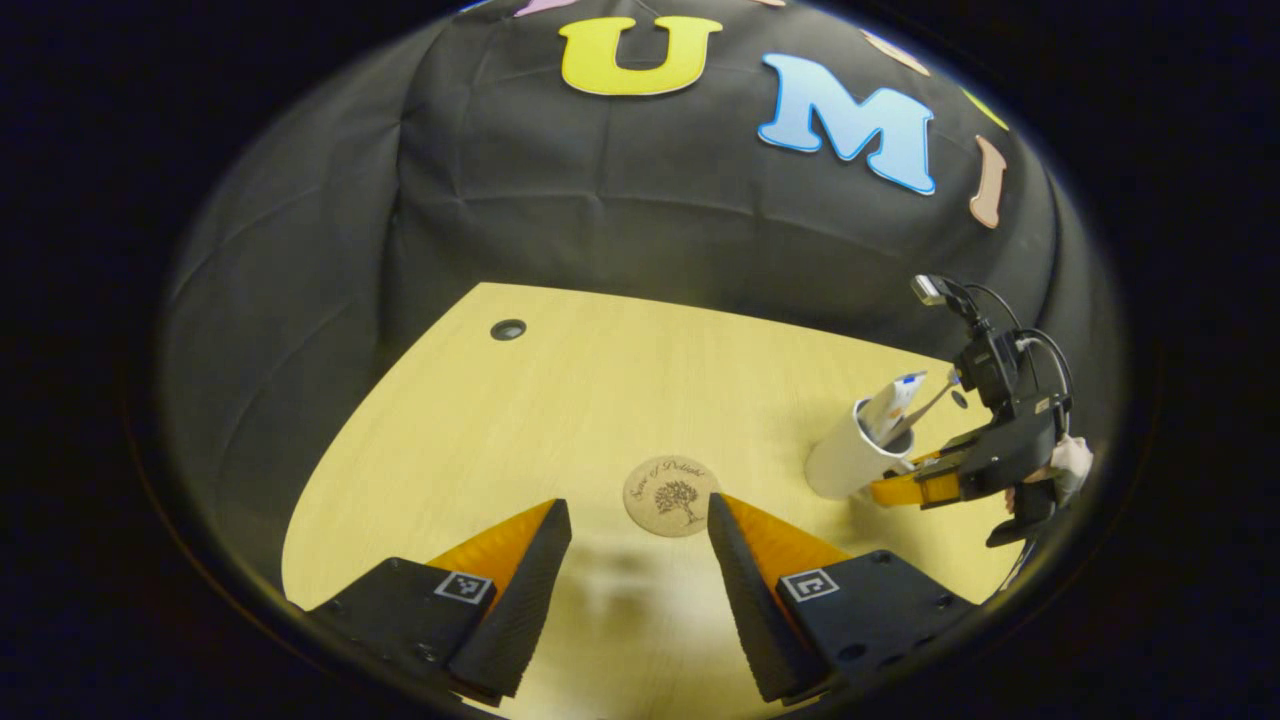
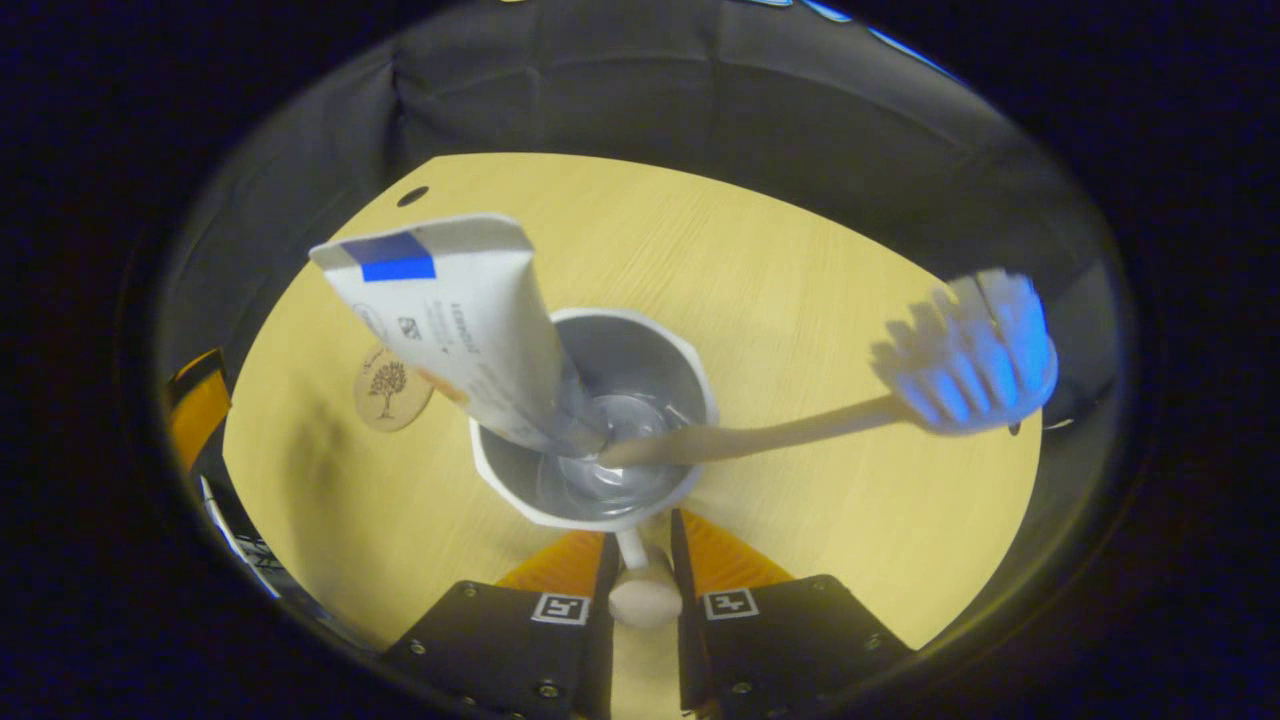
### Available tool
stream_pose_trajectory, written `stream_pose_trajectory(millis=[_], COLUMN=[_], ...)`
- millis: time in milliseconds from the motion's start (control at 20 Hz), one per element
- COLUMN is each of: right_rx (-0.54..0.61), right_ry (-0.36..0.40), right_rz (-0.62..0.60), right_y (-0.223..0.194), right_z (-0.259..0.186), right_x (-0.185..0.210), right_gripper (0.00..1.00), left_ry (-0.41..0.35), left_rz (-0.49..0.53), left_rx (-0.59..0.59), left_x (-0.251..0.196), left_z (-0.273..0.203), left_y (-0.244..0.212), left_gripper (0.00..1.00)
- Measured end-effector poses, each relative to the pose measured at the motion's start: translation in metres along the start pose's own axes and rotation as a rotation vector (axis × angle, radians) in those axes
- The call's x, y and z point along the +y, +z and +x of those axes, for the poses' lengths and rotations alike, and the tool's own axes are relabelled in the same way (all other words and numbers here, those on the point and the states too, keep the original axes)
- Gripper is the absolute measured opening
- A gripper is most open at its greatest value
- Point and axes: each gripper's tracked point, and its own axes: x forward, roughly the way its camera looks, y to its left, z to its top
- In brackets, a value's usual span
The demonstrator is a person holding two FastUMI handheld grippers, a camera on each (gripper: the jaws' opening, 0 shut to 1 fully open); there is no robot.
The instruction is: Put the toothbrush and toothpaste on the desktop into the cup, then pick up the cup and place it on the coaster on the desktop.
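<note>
a: desk [image 1: 560, 400] first. what's cut off?
b: its near edge is lost behind the fingers in both views. back wall cloth [image 1: 620, 200] fills the top.
a: cup [image 2: 600, 420]?
b: white, standing on the desk well right of the coaster [image 1: 671, 496]. in the left gripper view its base is partly hidden by the right gripper [image 1: 905, 488]. in the right gripper view you look straight down into it.
a: contents?
b: toothpaste [image 2: 450, 320] leans left, cap end down in the cup. toothbrush [image 2: 900, 395] leans right, head blurred. in the left gripper view both are tiny.
a: claws?
b: right gripper [image 2: 642, 560] is clenched on the cup's handle [image 2: 640, 590], both fingers pressing it. left gripper [image 1: 640, 520] is released, fingers wide apart, nothing between, coaster just ahead.
a: lifted?
b: cannot tell.
</note>
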Motion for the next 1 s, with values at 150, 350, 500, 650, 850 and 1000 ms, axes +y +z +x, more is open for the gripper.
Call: stream_pose_trajectory(millis=[150, 350, 500, 650, 850, 1000], right_rx=[-0.017, -0.028, -0.036, -0.045, -0.054, -0.057], right_ry=[-0.008, 0.0, 0.007, 0.031, 0.061, 0.082], right_rz=[-0.006, 0.019, 0.011, 0.013, -0.011, -0.019], right_y=[0.001, 0.002, 0.006, 0.014, 0.026, 0.036], right_z=[0.002, -0.001, -0.004, -0.015, -0.014, -0.012], right_x=[-0.001, 0.003, 0.005, 0.028, 0.059, 0.084], right_gripper=[0.21, 0.25, 0.21, 0.21, 0.21, 0.21], left_ry=[-0.005, -0.009, -0.004, 0.008, 0.026, 0.045], left_rz=[0.01, 0.013, 0.008, -0.006, -0.021, -0.029], left_rx=[-0.001, 0.001, 0.002, 0.001, -0.001, 0.004], left_x=[-0.004, -0.004, -0.001, 0.009, 0.031, 0.051], left_z=[0.001, -0.001, -0.003, -0.01, -0.02, -0.034], left_y=[0.003, 0.003, 0.002, 0.0, -0.005, -0.011], left_gripper=[0.89, 0.89, 0.89, 0.89, 0.89, 0.89])
